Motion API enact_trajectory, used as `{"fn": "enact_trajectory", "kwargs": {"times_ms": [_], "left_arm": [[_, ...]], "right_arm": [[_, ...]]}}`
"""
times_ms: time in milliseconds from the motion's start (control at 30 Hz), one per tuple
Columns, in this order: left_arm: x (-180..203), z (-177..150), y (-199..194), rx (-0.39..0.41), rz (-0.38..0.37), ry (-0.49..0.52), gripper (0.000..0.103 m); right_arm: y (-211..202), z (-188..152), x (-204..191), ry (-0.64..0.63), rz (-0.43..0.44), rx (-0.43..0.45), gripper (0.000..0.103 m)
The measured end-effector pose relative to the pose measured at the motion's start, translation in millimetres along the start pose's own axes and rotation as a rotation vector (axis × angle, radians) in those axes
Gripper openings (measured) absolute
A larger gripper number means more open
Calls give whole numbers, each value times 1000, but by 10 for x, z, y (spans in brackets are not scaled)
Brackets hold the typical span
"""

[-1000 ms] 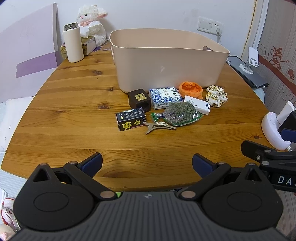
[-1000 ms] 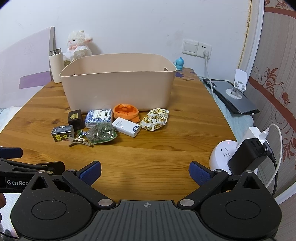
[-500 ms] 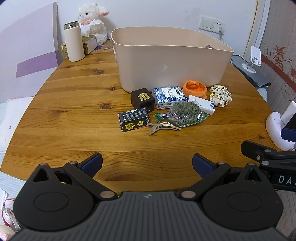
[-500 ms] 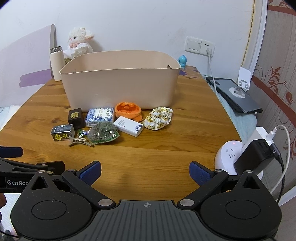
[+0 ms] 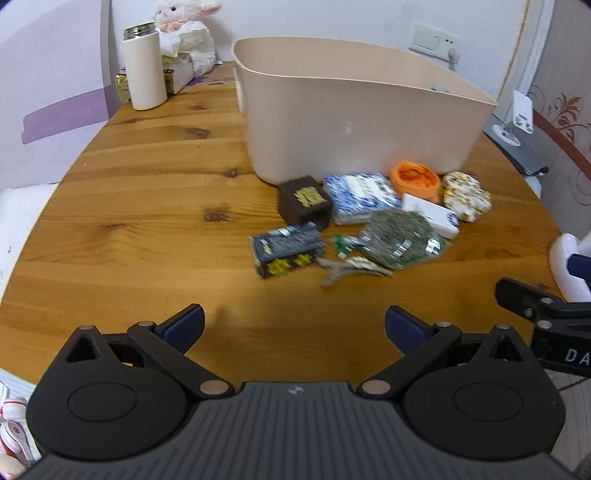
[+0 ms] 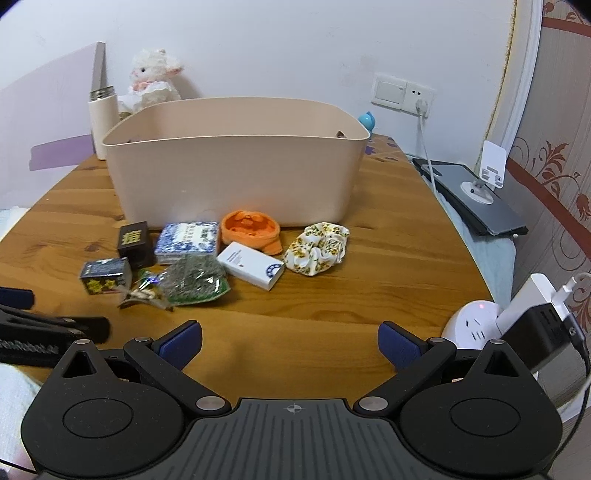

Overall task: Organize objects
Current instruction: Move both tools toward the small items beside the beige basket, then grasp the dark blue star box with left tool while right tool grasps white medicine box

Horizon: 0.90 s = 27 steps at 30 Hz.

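Note:
A beige plastic bin (image 5: 354, 118) (image 6: 236, 162) stands on the wooden table (image 5: 147, 206). In front of it lie several small items: a dark cube (image 5: 304, 201), a black starred box (image 5: 286, 249), a blue-white packet (image 5: 360, 197), a green foil bag (image 5: 399, 238), a hair clip (image 5: 349, 269), an orange pouch (image 6: 251, 229), a white box (image 6: 253, 266) and a floral scrunchie (image 6: 317, 247). My left gripper (image 5: 295, 325) is open and empty, short of the starred box. My right gripper (image 6: 290, 341) is open and empty, short of the white box.
A white flask (image 5: 144, 66) and a plush lamb (image 5: 184, 33) stand at the back left. A white power hub with a charger (image 6: 517, 325) sits at the table's right edge. A dark tablet with a phone stand (image 6: 476, 199) lies beyond it.
Both grippers have moved forward toward the items and the bin, which now look larger. Both stay open and empty.

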<state>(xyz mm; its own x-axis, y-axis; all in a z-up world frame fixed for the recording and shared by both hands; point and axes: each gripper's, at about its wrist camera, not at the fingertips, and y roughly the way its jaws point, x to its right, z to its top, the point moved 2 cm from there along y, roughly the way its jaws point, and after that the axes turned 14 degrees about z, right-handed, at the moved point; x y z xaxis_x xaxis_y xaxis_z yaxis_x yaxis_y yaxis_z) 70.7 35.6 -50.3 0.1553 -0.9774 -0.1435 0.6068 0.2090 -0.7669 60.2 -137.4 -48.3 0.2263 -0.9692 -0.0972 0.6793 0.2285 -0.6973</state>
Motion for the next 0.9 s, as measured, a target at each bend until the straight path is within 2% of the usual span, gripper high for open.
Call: {"fn": "enact_trajectory", "kwargs": {"times_ms": [300, 567, 667, 900], "left_arm": [[-180, 241, 332, -23, 36, -7, 103], [-201, 330, 614, -67, 37, 27, 103], [-195, 365, 676, -56, 48, 42, 103], [-177, 456, 758, -29, 22, 69, 103]], "right_arm": [[271, 135, 145, 40, 2, -1, 103], [590, 250, 187, -13, -8, -45, 94], [695, 277, 207, -22, 13, -53, 93], [909, 361, 166, -32, 97, -63, 89]]}}
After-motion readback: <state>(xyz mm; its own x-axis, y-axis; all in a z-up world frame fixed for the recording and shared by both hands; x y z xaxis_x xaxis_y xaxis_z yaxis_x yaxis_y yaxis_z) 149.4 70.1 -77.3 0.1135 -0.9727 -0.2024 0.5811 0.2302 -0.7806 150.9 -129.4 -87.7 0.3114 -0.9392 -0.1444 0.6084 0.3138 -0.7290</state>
